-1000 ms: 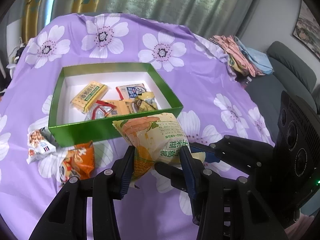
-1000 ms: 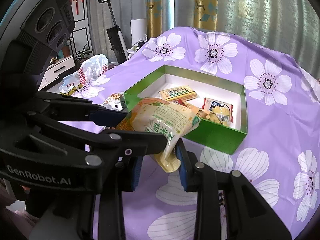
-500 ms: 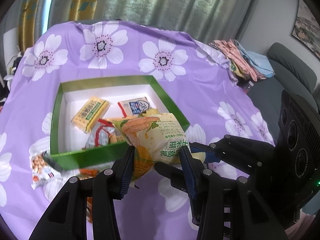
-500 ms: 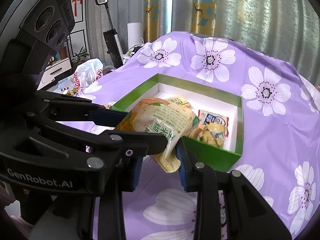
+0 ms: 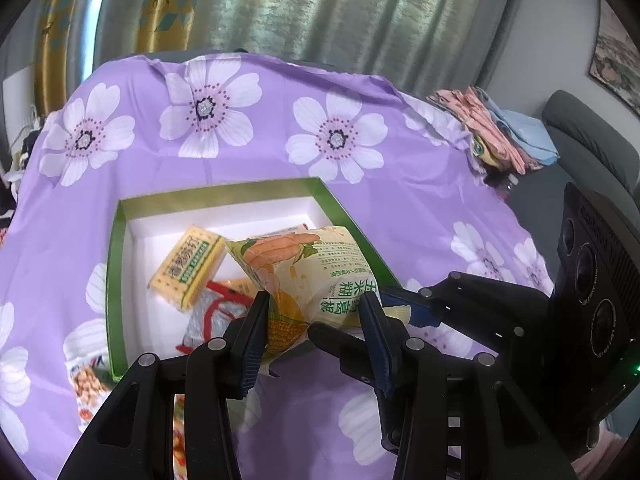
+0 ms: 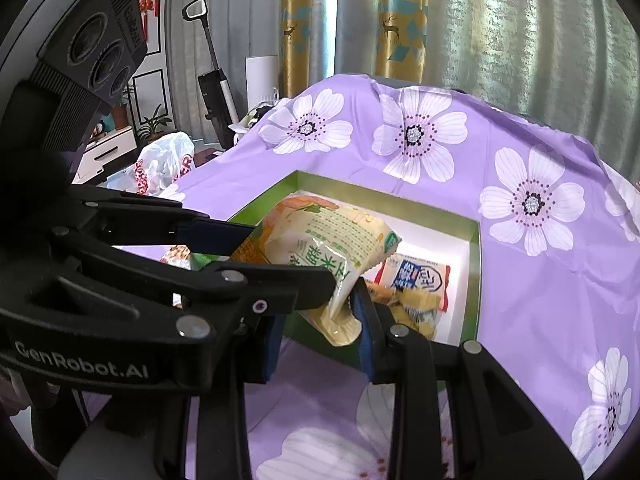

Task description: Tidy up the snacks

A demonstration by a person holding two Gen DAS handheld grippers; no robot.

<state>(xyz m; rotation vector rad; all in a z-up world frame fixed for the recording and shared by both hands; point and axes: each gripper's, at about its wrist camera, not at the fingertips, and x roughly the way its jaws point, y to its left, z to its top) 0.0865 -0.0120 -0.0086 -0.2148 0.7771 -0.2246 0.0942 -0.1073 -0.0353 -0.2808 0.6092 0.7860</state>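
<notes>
A purple cloth with white flowers (image 5: pixel 256 184) covers the counter, with grey-green curtains (image 5: pixel 340 12) behind. The left claw (image 5: pixel 314 314) and the right claw (image 6: pixel 320 312) both grip one yellow corn-snack bag (image 5: pixel 320 268), each clamped on an opposite end. The bag hangs over the near edge of the green box (image 5: pixel 113 264), partly hiding the packets inside. In the box lie a yellow cracker packet (image 5: pixel 188 270), a red-and-silver packet (image 5: pixel 212 316) and a white-and-blue packet (image 6: pixel 416 276). Outside the box, by its near left corner, a peanut packet (image 5: pixel 90 384) lies on the cloth. Folded clothes (image 5: pixel 496 132) sit at the far right edge.
</notes>
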